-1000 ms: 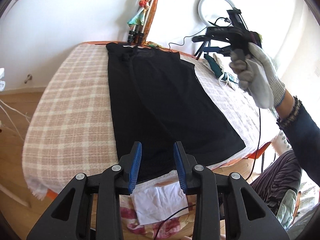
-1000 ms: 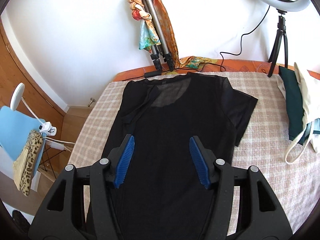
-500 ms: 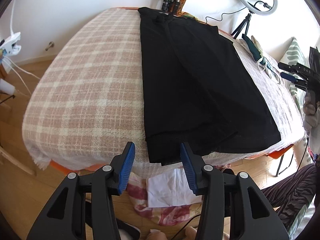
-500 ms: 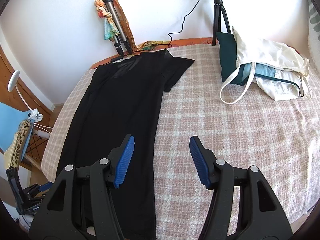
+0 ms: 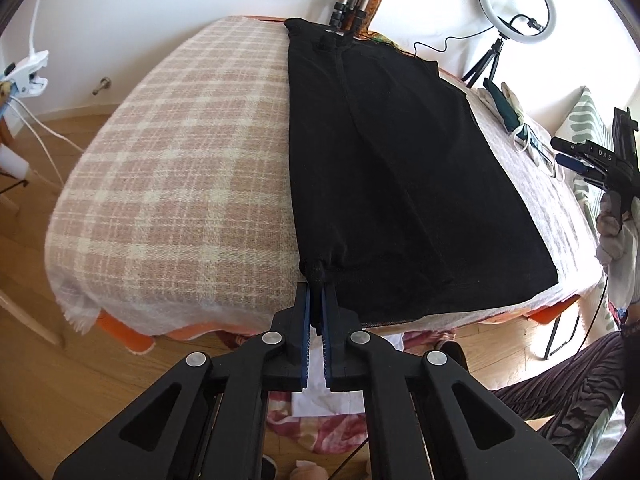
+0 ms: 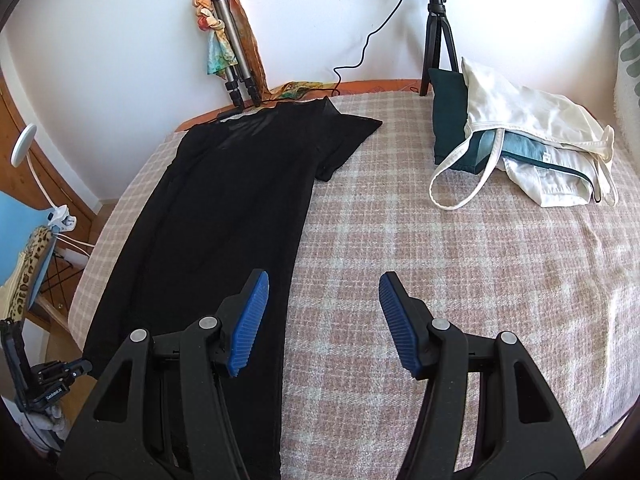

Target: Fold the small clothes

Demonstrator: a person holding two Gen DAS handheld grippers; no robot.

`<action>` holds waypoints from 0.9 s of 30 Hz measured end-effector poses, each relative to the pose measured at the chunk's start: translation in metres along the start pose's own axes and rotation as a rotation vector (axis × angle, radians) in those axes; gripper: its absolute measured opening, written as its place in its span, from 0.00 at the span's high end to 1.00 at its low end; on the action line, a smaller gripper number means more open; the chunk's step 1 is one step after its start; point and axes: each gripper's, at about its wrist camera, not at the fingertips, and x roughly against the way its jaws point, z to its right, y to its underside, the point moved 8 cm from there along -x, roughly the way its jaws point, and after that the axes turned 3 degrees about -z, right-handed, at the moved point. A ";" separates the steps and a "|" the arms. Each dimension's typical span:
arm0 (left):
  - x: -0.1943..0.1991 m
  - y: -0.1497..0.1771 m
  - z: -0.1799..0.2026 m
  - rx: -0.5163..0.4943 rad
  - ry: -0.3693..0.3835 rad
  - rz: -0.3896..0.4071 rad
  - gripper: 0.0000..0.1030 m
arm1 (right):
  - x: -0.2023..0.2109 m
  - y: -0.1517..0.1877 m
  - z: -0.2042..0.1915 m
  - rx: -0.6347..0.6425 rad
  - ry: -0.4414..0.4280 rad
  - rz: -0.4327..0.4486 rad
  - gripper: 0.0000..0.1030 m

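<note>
The left claw (image 5: 316, 294) is pinching the near hem corner of the black shirt (image 5: 392, 168), which is lying on the checked bed (image 5: 180, 168) with its long axis running straight away from that claw. The right claw (image 6: 324, 320) is gaping wide and empty, just beside the shirt's right edge.
</note>
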 end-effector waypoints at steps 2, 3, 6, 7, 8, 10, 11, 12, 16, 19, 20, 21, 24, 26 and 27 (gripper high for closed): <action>-0.001 0.002 0.001 -0.023 -0.049 -0.017 0.87 | -0.003 -0.003 0.000 -0.002 -0.009 -0.004 0.41; 0.002 0.001 0.002 -0.042 -0.074 0.000 0.87 | -0.003 -0.005 0.000 -0.003 -0.013 -0.003 0.41; 0.022 -0.006 0.011 -0.096 -0.141 0.093 0.87 | -0.003 -0.014 0.002 -0.004 -0.024 0.010 0.41; 0.030 -0.009 0.018 -0.112 -0.149 0.130 0.86 | -0.002 -0.018 0.003 -0.008 -0.033 0.015 0.41; 0.037 -0.011 0.025 -0.125 -0.156 0.168 0.86 | -0.003 -0.022 0.005 -0.015 -0.046 0.020 0.41; 0.047 -0.013 0.045 -0.165 -0.147 0.221 0.86 | -0.005 -0.029 0.010 -0.040 -0.062 0.024 0.41; 0.049 -0.012 0.057 -0.189 -0.134 0.239 0.86 | -0.006 -0.033 0.013 -0.055 -0.071 0.024 0.41; 0.050 -0.012 0.070 -0.213 -0.120 0.250 0.86 | -0.008 -0.037 0.016 -0.068 -0.082 0.023 0.41; 0.041 -0.013 0.123 -0.288 -0.035 0.257 0.83 | -0.020 -0.051 0.032 -0.113 -0.099 0.013 0.41; 0.027 -0.012 0.163 -0.353 0.006 0.251 0.83 | -0.032 -0.062 0.045 -0.119 -0.085 0.013 0.41; 0.022 -0.012 0.175 -0.373 0.020 0.249 0.83 | -0.036 -0.066 0.050 -0.117 -0.075 0.014 0.41; 0.016 -0.011 0.187 -0.391 0.035 0.245 0.83 | -0.040 -0.070 0.055 -0.118 -0.065 0.017 0.41; -0.001 -0.006 0.220 -0.446 0.075 0.220 0.71 | -0.055 -0.081 0.071 -0.157 -0.076 0.007 0.41; -0.010 -0.001 0.241 -0.487 0.090 0.210 0.54 | -0.066 -0.088 0.080 -0.200 -0.102 -0.001 0.41; -0.014 0.003 0.251 -0.508 0.098 0.204 0.53 | -0.072 -0.091 0.083 -0.214 -0.110 -0.005 0.41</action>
